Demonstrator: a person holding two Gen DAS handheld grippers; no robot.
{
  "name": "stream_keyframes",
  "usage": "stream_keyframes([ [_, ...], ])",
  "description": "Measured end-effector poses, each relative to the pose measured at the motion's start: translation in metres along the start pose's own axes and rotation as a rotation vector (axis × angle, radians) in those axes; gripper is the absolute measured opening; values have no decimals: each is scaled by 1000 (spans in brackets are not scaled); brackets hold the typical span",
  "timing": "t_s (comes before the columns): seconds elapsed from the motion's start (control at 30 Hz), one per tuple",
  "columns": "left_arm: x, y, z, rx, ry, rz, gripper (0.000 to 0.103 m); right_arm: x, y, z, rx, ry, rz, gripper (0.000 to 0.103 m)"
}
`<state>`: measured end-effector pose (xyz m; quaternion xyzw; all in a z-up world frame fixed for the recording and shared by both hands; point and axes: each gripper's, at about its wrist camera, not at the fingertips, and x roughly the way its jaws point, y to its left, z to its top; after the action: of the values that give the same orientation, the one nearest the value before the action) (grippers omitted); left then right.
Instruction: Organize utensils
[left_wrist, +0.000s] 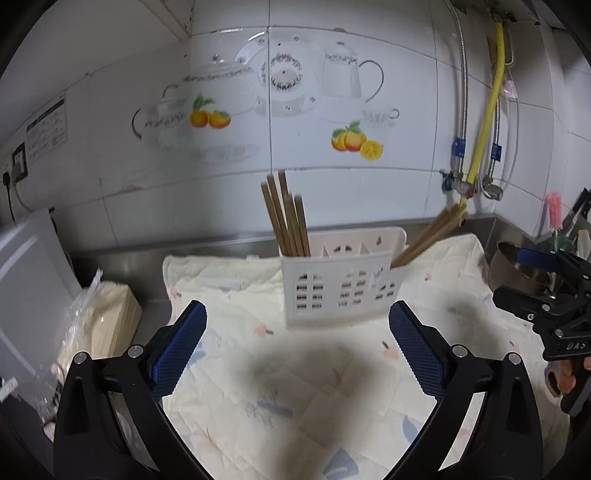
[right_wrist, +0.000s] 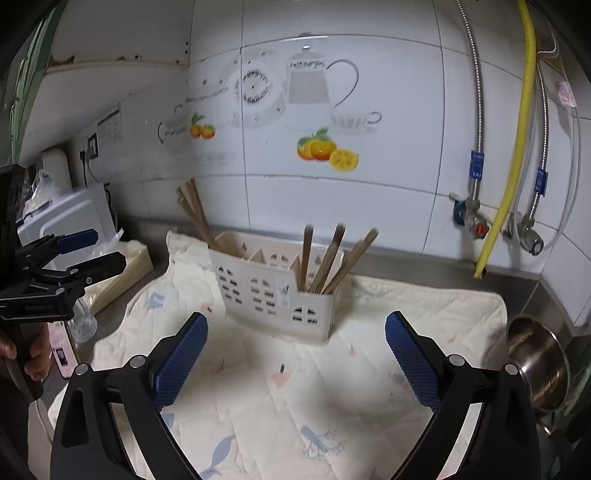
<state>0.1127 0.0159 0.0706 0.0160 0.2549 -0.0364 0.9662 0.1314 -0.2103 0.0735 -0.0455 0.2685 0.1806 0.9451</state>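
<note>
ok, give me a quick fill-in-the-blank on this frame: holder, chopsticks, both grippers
1. The chopsticks stand in the two ____ compartments of the white holder.
2. Both the left hand-held gripper and the right hand-held gripper have jaws that are ____.
3. The holder sits on a printed ____.
4. The steel bowl lies to the ____ of the holder.

Missing words: end; open; cloth; right

You've got a steel counter (left_wrist: 122, 254) here, a quilted mat (left_wrist: 295, 387) spread over it. Left of the mat sits a bagged stack (left_wrist: 107, 317), right of it a steel bowl (right_wrist: 539, 365). On the mat stands your caddy (left_wrist: 341, 284).
</note>
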Motion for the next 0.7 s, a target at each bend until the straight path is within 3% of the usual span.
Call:
stream_keyframes([
  [0.3, -6, 6, -32, -70, 36, 6, 98, -3, 19, -29, -29, 17, -41, 96],
  [0.7, -19, -2, -51, -41, 51, 19, 98, -5, 19, -54, 21, 43, -53, 96],
])
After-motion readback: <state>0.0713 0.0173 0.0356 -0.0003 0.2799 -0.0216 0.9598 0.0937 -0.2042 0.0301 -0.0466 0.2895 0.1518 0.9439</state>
